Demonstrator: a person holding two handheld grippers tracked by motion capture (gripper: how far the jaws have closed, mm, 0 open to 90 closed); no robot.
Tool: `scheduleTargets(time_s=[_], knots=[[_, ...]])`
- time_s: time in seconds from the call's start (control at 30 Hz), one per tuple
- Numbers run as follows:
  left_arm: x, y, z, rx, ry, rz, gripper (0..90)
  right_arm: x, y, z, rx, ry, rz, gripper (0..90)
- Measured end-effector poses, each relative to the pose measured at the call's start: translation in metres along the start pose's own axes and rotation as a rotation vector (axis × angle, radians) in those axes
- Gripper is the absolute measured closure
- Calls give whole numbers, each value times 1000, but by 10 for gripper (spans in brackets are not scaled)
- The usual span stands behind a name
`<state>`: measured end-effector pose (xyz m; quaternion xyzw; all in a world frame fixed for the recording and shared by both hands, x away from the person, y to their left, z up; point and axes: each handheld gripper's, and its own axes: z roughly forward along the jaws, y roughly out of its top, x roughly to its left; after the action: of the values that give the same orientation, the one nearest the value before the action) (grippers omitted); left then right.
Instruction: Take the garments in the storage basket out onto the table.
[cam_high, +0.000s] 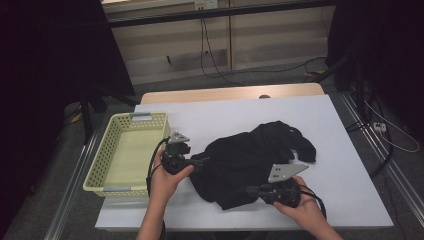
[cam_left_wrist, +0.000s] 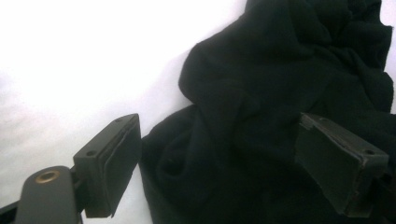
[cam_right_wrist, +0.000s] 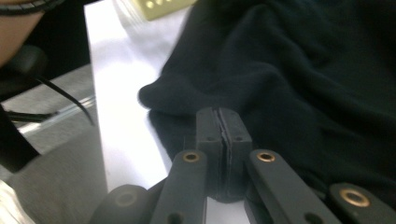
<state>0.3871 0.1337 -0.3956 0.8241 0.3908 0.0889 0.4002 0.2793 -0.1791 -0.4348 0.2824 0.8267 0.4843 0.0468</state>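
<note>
black garment (cam_high: 250, 160) crumpled on white table (cam_high: 340, 150)

Matt cloth, pale plastic, smooth white tabletop

We see a black garment (cam_high: 250, 160) of soft, matt, creased cloth, a perforated pale-yellow plastic basket (cam_high: 107, 150), a smooth white table (cam_high: 340, 165), and the right gripper (cam_right_wrist: 223, 128) in matt black plastic with brass-coloured rivets.

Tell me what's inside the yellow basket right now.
Nothing visible: the yellow basket shows a bare floor in the high view. Its near wall hides the strip right behind it. The black garment lies beside it on the table.
</note>
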Motion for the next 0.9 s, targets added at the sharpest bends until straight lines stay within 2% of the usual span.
scheduleTargets(time_s=[0.03,0.1,0.17,0.27,0.33,0.4,0.5,0.57,0.6,0.67,0.77,0.9], knots=[[0,-1,0,-6,-2,-5,155,-1,-2,-4,8,-8,0,885],[2,-2,0,-4,2,-7,155,-4,-5,-13,-4,-12,31,885],[2,-3,2,2,4,-3,158,-6,-7,-22,15,-47,13,885],[3,-5,7,20,-7,2,179,-14,-12,-28,26,-74,29,885],[5,-8,10,25,-2,10,239,-21,-16,-30,42,-112,37,885],[6,-10,12,27,8,8,303,-29,-20,-35,33,-133,60,885],[7,-11,15,64,-37,4,399,-39,-22,-49,1,-213,91,884],[4,-13,20,81,-56,20,399,-44,-23,-57,-6,-264,93,883],[4,-13,22,93,-66,19,408,-45,-24,-59,-6,-273,93,880],[3,-15,27,109,-79,10,489,-47,-25,-60,-8,-269,89,876],[2,-18,33,134,-65,11,543,-46,-25,-57,-10,-265,81,843],[0,-21,38,157,-60,13,653,-36,-15,-52,-48,-241,46,691]])
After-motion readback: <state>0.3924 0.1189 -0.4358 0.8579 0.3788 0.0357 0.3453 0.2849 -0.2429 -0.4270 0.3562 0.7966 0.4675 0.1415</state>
